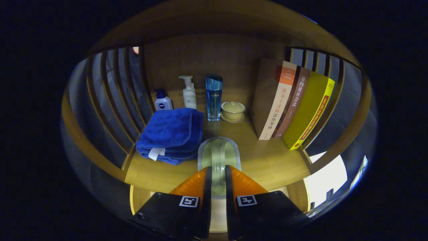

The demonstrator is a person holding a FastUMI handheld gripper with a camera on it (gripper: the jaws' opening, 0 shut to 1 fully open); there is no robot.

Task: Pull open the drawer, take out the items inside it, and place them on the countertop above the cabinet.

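My gripper [218, 170] is shut on a pale green flat item with a grey rim [219, 150]. Its narrow end runs back between my fingers and its rounded end reaches out ahead of them. The item is low over the front part of the wooden countertop [267, 160]; I cannot tell whether it touches the wood. A folded blue towel [172, 134] lies on the countertop just left of the item's rounded end.
Along the back panel stand a small blue-capped lotion bottle [163, 100], a white pump bottle [189, 93], a tall blue bottle [214, 98] and a lidded cup on a saucer [232, 111]. Books [294, 107] lean on the right. Slatted side walls [113, 97] close in both sides.
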